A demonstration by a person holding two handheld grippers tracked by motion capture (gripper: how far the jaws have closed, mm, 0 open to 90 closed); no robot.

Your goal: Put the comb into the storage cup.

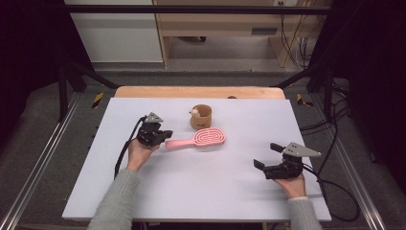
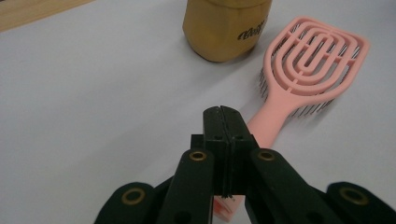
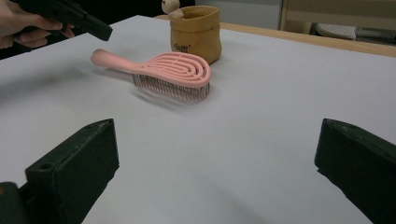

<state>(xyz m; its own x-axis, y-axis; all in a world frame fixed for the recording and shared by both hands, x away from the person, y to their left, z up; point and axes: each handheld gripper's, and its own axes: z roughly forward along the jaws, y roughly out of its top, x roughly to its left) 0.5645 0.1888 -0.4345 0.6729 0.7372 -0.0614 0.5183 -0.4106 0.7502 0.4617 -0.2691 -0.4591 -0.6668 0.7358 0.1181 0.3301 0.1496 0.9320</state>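
High view: your left gripper (image 1: 165, 133) sits just left of centre on the white table (image 1: 201, 191), jaws closed, tips at the handle end of the pink hairbrush (image 1: 198, 139); can't tell from here if they touch it. The brush lies flat w/ bristles down, handle pointing toward your left hand, head just in front of the tan pouch (image 1: 201, 116), which stands upright w/ a small figure poking out of its top. Your right gripper (image 1: 268, 155) rests near the table's right side, well apart from the brush, jaws spread w/ nothing between them. Left gripper view: your left gripper (image 2: 223, 109) has both jaws pressed together w/ nothing in them, hovering right over the hairbrush (image 2: 303, 65) handle, which runs under the jaws toward the bottom of the frame; the pouch (image 2: 224, 28) stands just beside the brush head. Right gripper view: your right gripper (image 3: 217, 154) is wide open, bare table between its jaws; farther off the hairbrush (image 3: 170, 70) lies bristles down, the pouch (image 3: 195, 32) behind it, and your left gripper (image 3: 100, 30) is above the handle tip, not gripping it
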